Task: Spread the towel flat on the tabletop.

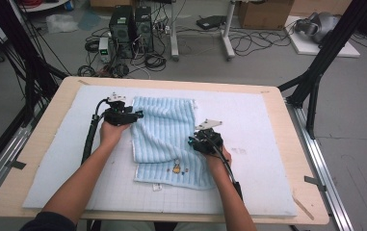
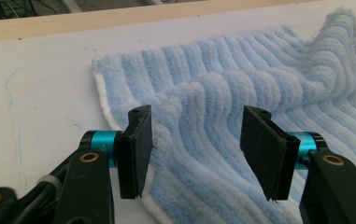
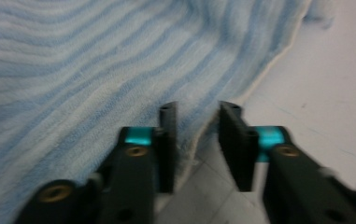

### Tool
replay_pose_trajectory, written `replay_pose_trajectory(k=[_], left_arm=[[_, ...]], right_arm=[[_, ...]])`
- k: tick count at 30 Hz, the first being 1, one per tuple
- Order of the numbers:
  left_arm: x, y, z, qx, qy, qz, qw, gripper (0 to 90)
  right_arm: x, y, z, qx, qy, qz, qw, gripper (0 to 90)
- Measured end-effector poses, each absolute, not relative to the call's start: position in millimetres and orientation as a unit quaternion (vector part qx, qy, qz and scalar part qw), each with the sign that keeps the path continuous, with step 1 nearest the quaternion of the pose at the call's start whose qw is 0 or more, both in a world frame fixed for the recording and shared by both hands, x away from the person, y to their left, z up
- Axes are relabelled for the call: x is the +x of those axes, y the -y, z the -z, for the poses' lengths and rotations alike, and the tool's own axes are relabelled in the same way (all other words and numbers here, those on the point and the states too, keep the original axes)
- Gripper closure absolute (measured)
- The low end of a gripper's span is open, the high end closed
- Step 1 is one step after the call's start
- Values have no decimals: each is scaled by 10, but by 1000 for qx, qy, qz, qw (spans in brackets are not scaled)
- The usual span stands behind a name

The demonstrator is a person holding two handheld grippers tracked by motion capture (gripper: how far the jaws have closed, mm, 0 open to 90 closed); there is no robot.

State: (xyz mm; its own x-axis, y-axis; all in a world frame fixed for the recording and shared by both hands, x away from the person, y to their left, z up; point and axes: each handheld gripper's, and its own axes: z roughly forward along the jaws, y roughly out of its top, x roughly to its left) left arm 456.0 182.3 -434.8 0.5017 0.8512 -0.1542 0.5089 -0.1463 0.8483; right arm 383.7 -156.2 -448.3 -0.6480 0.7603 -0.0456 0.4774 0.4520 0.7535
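Mid-fold: the blue striped towel [image 1: 167, 139] lies half doubled on the white foam mat [image 1: 248, 120]. Left gripper [image 2: 195, 144] stands open over the towel's raised ridge. Right gripper [image 3: 197, 140], jaws narrowed but apart, straddles the towel's edge; next, pinch and lift.

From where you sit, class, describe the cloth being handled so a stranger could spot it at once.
Start at the wooden table and its white mat. In the mat's middle lies a light blue ribbed towel, partly folded. Its near edge carries a small embroidered picture and a white tag.
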Motion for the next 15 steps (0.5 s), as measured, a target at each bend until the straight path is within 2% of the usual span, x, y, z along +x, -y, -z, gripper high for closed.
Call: replay_pose_trajectory(k=[1,2,4,9,15], left_arm=[[4543,-1823,4353,733,-465,-181,462,441],[4527,-1821,4358,738,-463,-176,458,440],[4489,-1782,4360,760,-451,-174,435,438],[4341,-1725,4376,764,-436,-184,439,445],[4185,-1662,4432,770,-431,-159,444,428]], right_arm=[[3860,1552,4483,369,-830,-368,198,836],[3877,1533,4478,362,-834,-356,215,852],[3927,1530,4476,367,-832,-341,240,863],[4053,1691,4517,433,-788,-318,301,868],[4060,1870,4449,456,-770,-352,274,713]])
